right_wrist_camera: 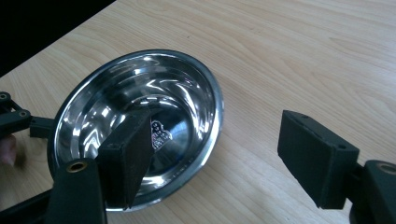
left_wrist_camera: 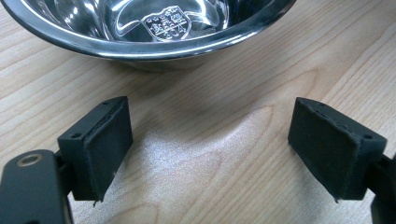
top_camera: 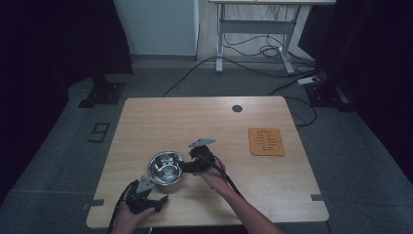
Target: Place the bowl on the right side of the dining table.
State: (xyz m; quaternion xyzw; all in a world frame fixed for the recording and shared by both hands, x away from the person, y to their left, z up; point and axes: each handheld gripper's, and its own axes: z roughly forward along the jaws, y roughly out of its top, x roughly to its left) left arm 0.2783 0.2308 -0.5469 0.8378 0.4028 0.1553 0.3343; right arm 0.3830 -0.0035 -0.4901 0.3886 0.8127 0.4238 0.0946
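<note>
dim floor, dark curtains and trailing cables surround your pale wooden table [top_camera: 204,122], which carries little: a steel bowl [top_camera: 166,167] near your edge, an orange mat [top_camera: 266,141] well off to the right, and a small dark round hole [top_camera: 237,108] near the far edge.

your right gripper [top_camera: 186,167] sits at the bowl's right rim, and in the right gripper view its jaws stand wide, one pad [right_wrist_camera: 128,156] hanging over the inside of the bowl [right_wrist_camera: 140,126] and the other pad [right_wrist_camera: 315,156] outside over bare wood. that straddle of the rim looks deliberate: with one jaw inside the wall and one outside, you are lined up to pinch the thin edge, which is likely the only good purchase on a smooth, shallow bowl. nothing is pinched yet; the rim lies between the jaws, closer to the inner one.

your left gripper [top_camera: 160,201] rests low near the table's front edge, just short of the bowl's near side. in the left gripper view its jaws are spread wide over empty wood, with the bowl [left_wrist_camera: 149,28] ahead of the pads and apart from them. held there, it seems placed to steady or catch the bowl if the right-hand pinch makes it slide or tip.
</note>
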